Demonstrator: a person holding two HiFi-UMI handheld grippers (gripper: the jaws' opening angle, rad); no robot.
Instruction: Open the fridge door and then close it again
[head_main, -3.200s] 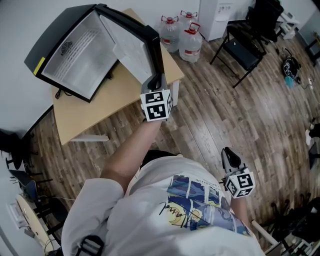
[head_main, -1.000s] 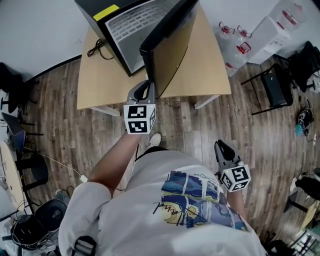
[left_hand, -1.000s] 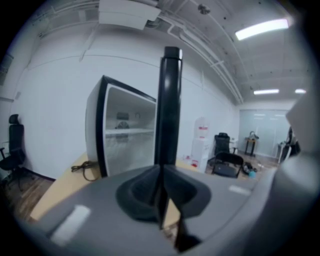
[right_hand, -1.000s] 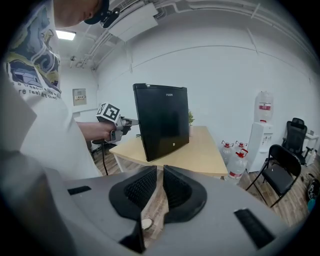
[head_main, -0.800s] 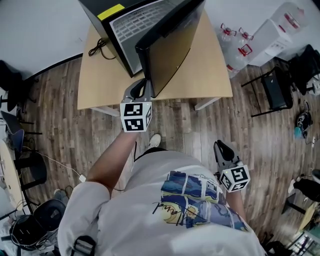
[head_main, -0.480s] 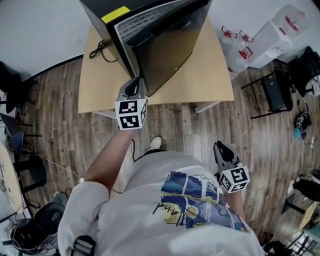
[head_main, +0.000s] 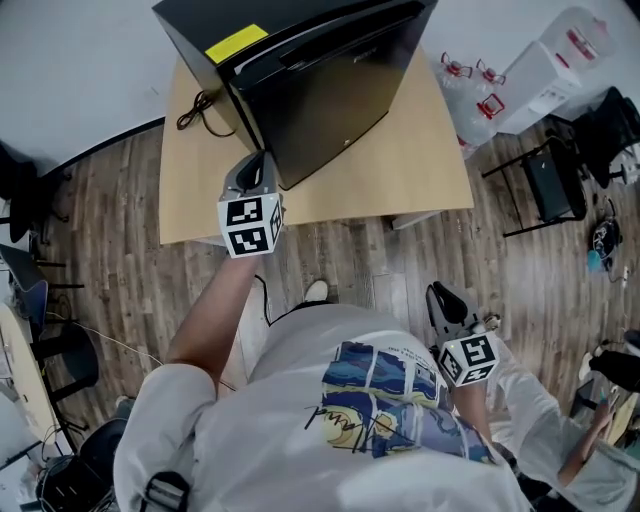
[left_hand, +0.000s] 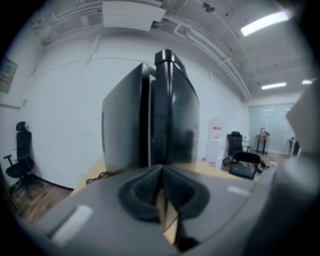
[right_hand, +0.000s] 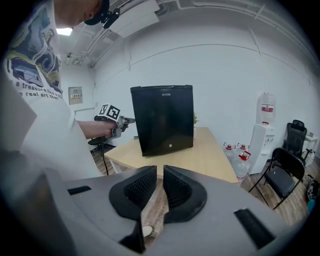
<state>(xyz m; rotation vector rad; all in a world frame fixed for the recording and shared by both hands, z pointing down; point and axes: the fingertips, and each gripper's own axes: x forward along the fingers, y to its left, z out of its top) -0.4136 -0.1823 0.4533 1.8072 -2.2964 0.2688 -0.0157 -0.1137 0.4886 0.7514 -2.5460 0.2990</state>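
The black fridge (head_main: 290, 60) stands on a wooden table (head_main: 410, 170). Its door (head_main: 330, 110) lies almost flat against the body, and in the left gripper view only a thin dark line (left_hand: 150, 125) parts door (left_hand: 177, 115) from body. My left gripper (head_main: 257, 165) is shut on nothing and points at the door's free edge, just beside its lower corner; I cannot tell if it touches. The right gripper view shows it (right_hand: 131, 120) left of the fridge (right_hand: 162, 120). My right gripper (head_main: 447, 300) hangs low by my hip, its jaws a narrow slit apart and empty (right_hand: 160, 187).
A power cable (head_main: 200, 105) lies on the table left of the fridge. Water bottles (head_main: 470, 80), a white dispenser (head_main: 545, 70) and a black chair (head_main: 555, 170) stand to the right. Another person's sleeve (head_main: 550, 440) shows at the lower right. Office chairs (head_main: 60, 350) stand left.
The door has swung from wide open to nearly closed. My left gripper has travelled leftward along with the door's free edge. My right gripper has stayed by my hip. A person has come in at the lower right.
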